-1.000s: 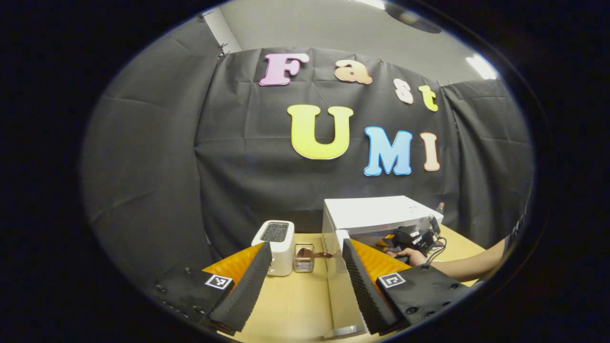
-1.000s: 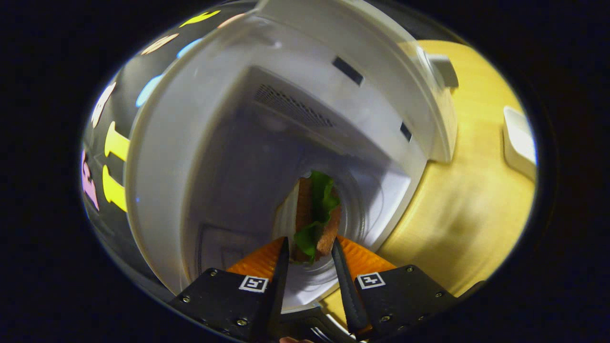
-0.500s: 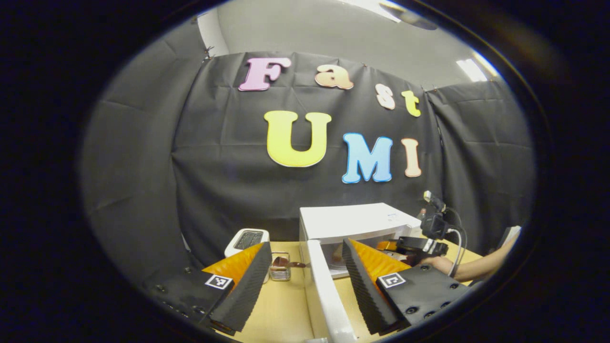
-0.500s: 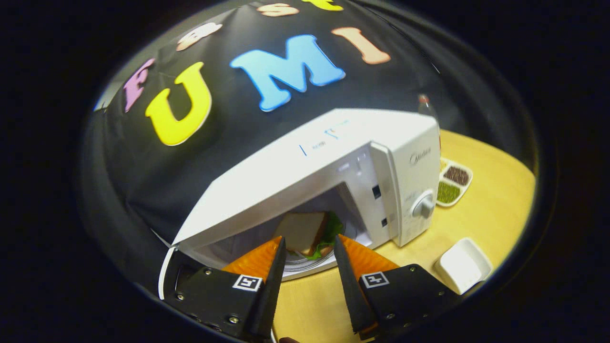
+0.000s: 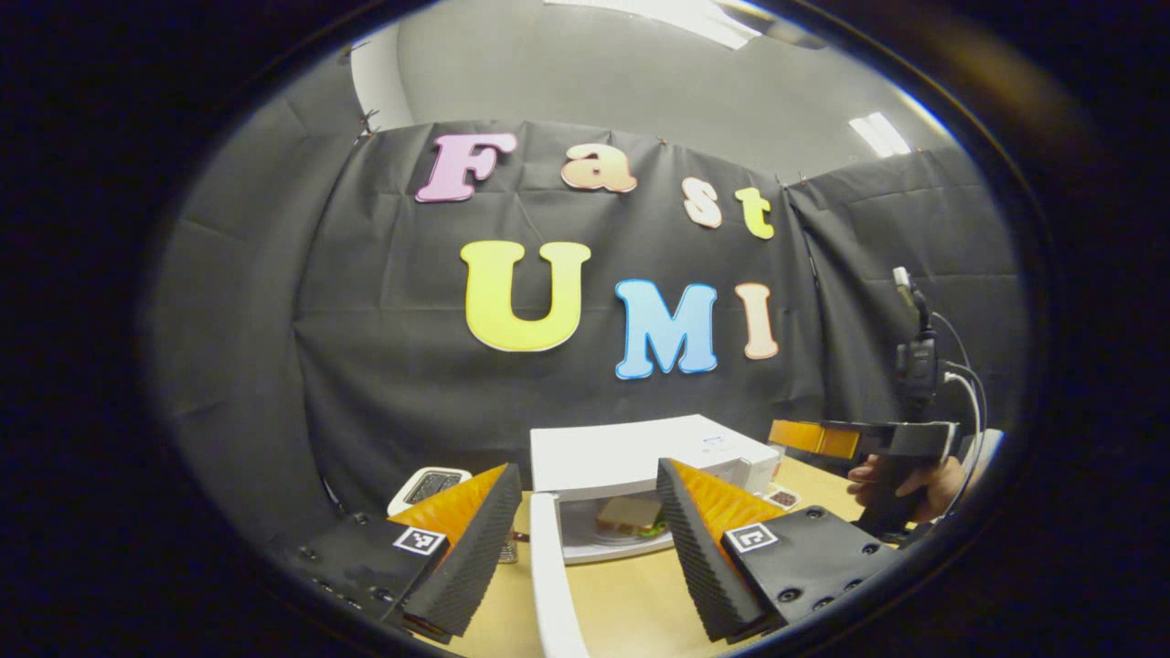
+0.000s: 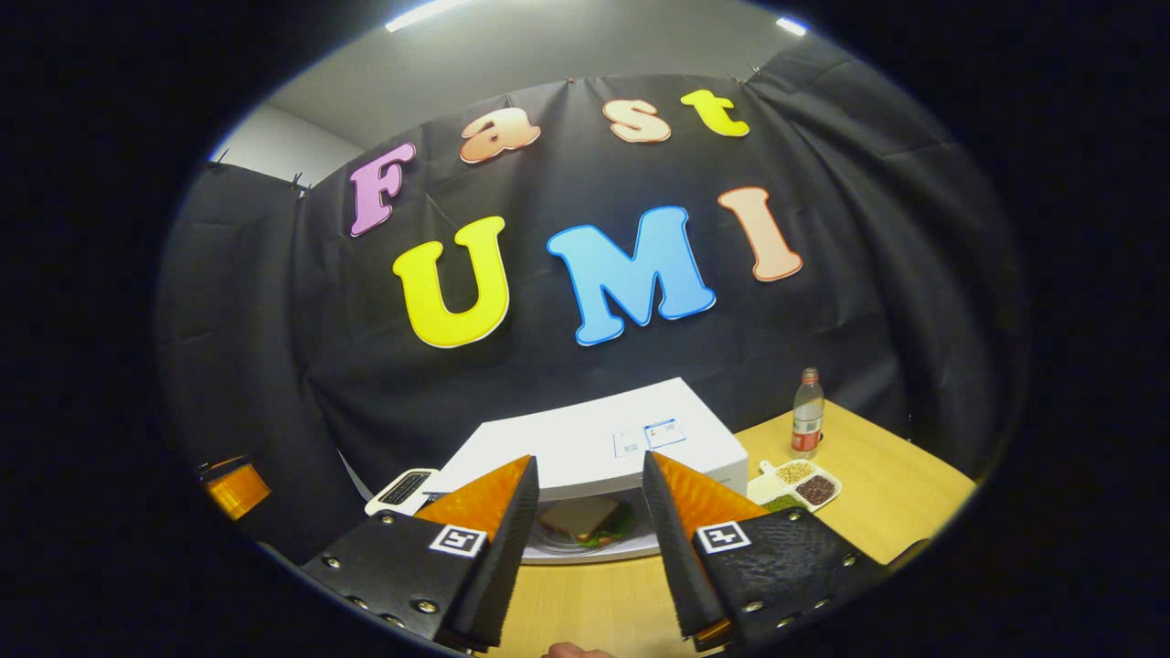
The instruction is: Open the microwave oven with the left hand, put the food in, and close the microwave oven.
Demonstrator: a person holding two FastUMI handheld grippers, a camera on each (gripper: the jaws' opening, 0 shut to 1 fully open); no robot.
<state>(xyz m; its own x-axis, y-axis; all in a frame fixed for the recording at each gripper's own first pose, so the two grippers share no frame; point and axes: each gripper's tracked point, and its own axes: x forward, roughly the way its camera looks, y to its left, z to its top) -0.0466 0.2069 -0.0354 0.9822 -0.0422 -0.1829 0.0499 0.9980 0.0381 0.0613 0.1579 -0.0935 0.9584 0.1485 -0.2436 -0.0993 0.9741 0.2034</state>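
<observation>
Since half a second ago the right gripper (image 6: pixel 585 548) has pulled well back from the microwave (image 6: pixel 594 448) and risen; it now hangs released and empty, as does the left gripper (image 5: pixel 585 539). One sandwich (image 6: pixel 585 521) lies inside the microwave, whose door (image 5: pixel 548 576) stands open. On the table (image 6: pixel 877 503) there is one bottle (image 6: pixel 807 413), one toaster (image 5: pixel 425 484) and one divided dish (image 6: pixel 797 484) of grains.

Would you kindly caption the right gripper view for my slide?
Open right gripper facing the sandwich inside the open microwave.
</observation>
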